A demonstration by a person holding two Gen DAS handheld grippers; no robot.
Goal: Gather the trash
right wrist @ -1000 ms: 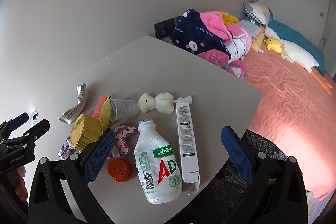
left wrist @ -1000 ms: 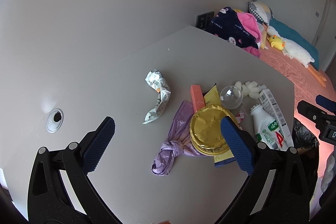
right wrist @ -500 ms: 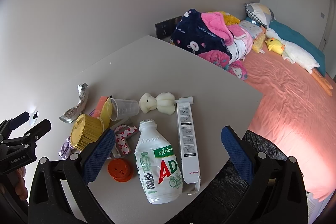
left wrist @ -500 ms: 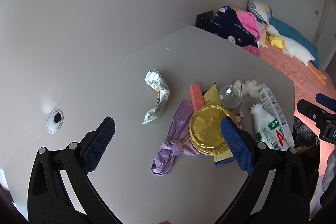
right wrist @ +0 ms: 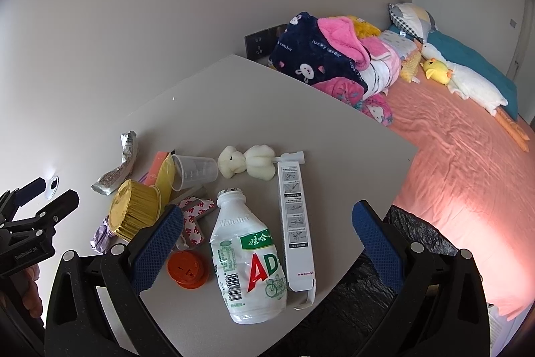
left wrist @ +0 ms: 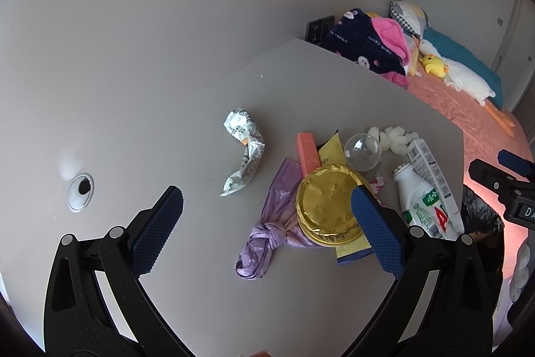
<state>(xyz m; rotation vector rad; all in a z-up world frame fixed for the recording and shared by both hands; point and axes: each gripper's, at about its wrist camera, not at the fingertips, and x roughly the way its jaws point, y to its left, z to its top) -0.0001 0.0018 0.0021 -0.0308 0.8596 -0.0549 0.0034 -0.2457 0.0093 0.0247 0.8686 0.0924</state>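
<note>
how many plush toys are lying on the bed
2 that I can make out: a small yellow duck plush near the pillows, and a long white goose plush right beside it, stretched toward the foot of the bed. The blanket pile may hide others.

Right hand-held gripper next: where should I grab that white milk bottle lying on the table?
Grip the white bottle across its narrower shoulder just below the neck, coming straight down from above. It lies on its side, crumpled, neck pointing away, with the long white carton close alongside.
</note>
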